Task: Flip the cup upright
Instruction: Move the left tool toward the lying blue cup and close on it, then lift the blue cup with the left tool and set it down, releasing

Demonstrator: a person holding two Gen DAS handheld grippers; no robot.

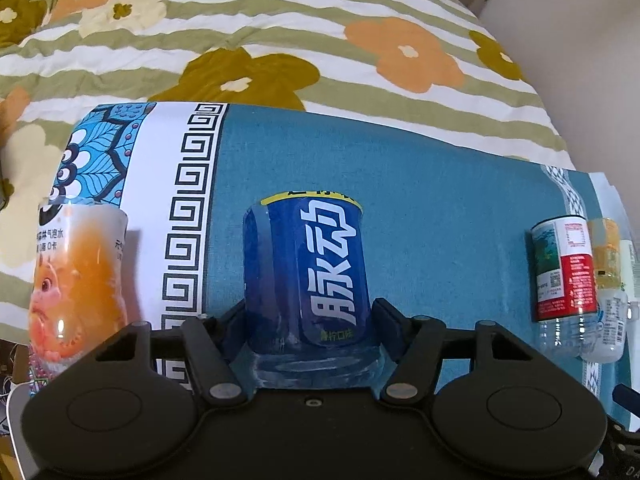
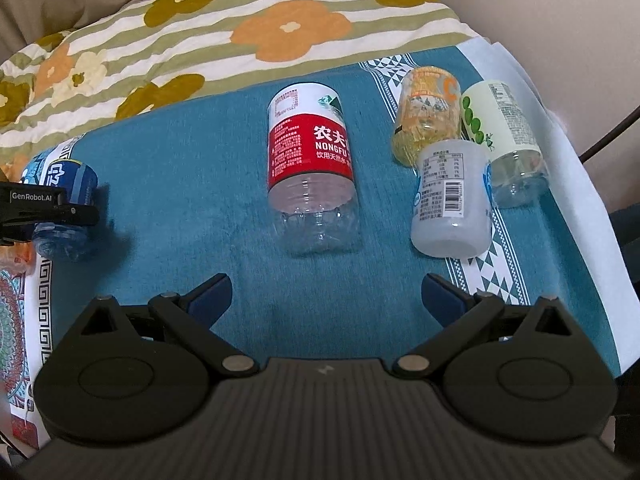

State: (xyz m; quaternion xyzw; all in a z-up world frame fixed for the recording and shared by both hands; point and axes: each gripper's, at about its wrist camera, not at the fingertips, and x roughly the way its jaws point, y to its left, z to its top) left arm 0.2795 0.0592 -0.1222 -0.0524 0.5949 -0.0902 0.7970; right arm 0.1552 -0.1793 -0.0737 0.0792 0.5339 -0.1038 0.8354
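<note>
A blue-labelled cup [image 1: 310, 276], cut from a bottle, sits between the fingers of my left gripper [image 1: 310, 320], which is shut on it; its label text reads sideways and its clear base points towards the camera. It also shows at the far left of the right wrist view [image 2: 64, 204], held by the left gripper's finger [image 2: 48, 204]. My right gripper [image 2: 326, 300] is open and empty above the blue cloth [image 2: 180, 200], just short of a red-labelled cup [image 2: 310, 168] that lies on its side.
An orange cup [image 1: 80, 280] stands at the left. An orange cup [image 2: 428, 112], a frosted white cup [image 2: 454, 204] and a pale green cup [image 2: 508, 136] lie grouped at the right. A flowered striped quilt [image 2: 200, 40] lies beyond the cloth.
</note>
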